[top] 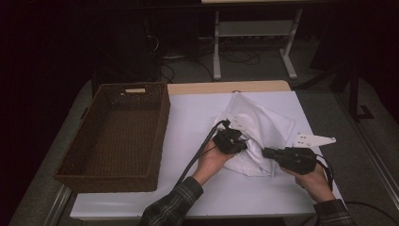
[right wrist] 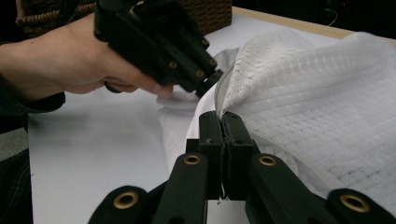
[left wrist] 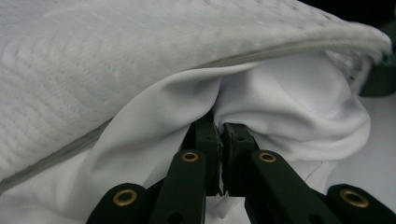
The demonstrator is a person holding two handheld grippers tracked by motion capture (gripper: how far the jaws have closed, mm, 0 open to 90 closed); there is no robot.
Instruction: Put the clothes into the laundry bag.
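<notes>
White mesh laundry bag (top: pixel 256 120) sits on the white table top (top: pixel 188 132), right of centre, slumped in a heap with one corner peaked toward the far edge. Smooth white cloth (left wrist: pixel 289 98) bunches at the bag's zippered mouth; in the left gripper view it lies under the mesh flap and zipper edge.

Left gripper (top: pixel 237 143) comes in from the near side, its tip at the bag's near-left edge. Its jaws are pressed together with a fold of the smooth white cloth pinched between them, clear in the left gripper view (left wrist: pixel 220 135).

Right gripper (top: pixel 264 153) lies low and level, pointing left into the bag's near edge. Jaws closed tight on the mesh bag's edge right by the zipper seam, seen in the right gripper view (right wrist: pixel 220 123). That view also shows the left hand (right wrist: pixel 70 58) and its gripper just beyond, tip at the same opening.

The two gripper tips are near each other, both at the bag's mouth.

Brown wicker basket (top: pixel 157 122) stands at the table's left, well apart from the bag. Grey plate (top: pixel 313 140) juts from the right gripper.
</notes>
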